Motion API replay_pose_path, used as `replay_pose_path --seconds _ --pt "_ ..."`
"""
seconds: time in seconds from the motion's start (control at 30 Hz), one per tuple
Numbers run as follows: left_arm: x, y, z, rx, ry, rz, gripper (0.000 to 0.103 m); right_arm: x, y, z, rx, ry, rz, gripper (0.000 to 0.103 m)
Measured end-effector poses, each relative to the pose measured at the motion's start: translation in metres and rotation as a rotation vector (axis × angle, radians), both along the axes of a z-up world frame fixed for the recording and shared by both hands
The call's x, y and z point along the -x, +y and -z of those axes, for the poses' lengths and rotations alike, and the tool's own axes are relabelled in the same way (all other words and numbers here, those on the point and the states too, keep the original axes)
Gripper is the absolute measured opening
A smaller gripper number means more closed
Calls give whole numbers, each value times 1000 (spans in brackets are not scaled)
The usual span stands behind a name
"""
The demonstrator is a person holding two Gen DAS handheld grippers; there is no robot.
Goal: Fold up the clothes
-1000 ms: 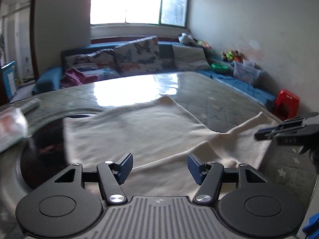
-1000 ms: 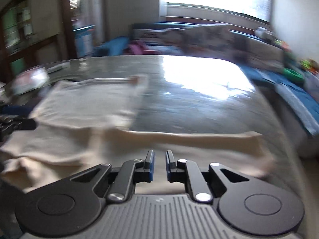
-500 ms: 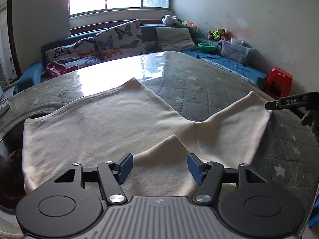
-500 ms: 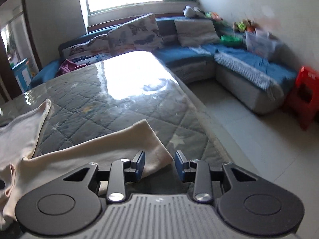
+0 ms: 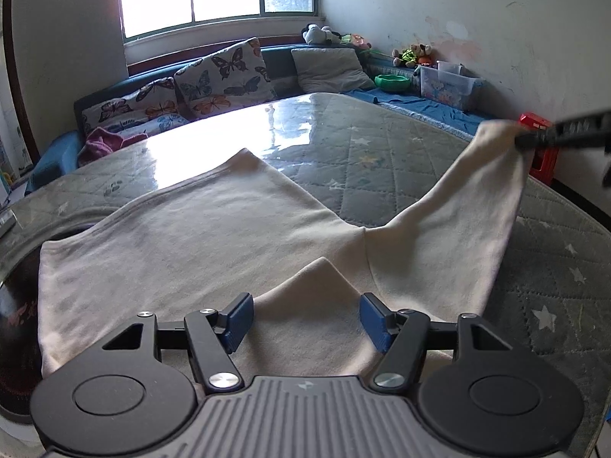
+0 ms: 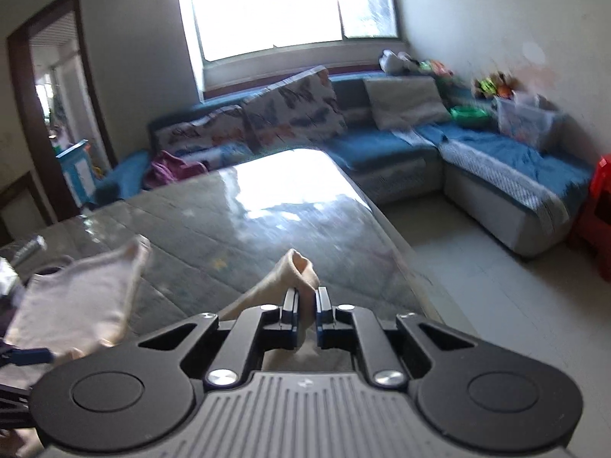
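— Right wrist view: which way does the cream garment (image 6: 72,297) lie from the right gripper (image 6: 305,303)?
— To its left, spread on the quilted table (image 5: 401,160); this gripper is clenched on one lifted corner.
— And the left gripper (image 5: 305,318)?
— Released, jaws wide, low over the near hem, nearer the garment's body, so the fold probably goes leftward.

I'm seeing a cream cloth (image 5: 214,244) on my grey-green quilted, star-dotted table (image 5: 382,152), butterfly-print cushions (image 5: 225,72) on a blue sofa (image 6: 385,145), and a red stool (image 5: 540,145).
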State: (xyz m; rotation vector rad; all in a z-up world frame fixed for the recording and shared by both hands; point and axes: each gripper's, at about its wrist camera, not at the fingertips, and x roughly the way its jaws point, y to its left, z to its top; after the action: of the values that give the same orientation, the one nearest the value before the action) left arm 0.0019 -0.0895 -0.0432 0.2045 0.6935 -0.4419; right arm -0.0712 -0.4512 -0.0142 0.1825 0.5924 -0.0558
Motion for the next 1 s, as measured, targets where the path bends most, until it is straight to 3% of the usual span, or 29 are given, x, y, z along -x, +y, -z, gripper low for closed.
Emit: replay_pose_path --seconds 0.27,0.47,0.63,0.8,1.0 --pt "13 43 -19 47 -32 -93 66 14 64 -68 -3 -112 -234 7" --pt "32 104 -34 72 -86 -229 68 15 140 -93 0 -143 -453 7" --pt "48 147 -35 86 -98 -330 68 10 209 -79 15 -99 -619 7" --pt "67 177 -29 88 -84 -395 69 6 276 -41 44 8 -753 7" --pt "74 189 -22 90 -68 -427 69 13 305 -9 73 106 -843 12"
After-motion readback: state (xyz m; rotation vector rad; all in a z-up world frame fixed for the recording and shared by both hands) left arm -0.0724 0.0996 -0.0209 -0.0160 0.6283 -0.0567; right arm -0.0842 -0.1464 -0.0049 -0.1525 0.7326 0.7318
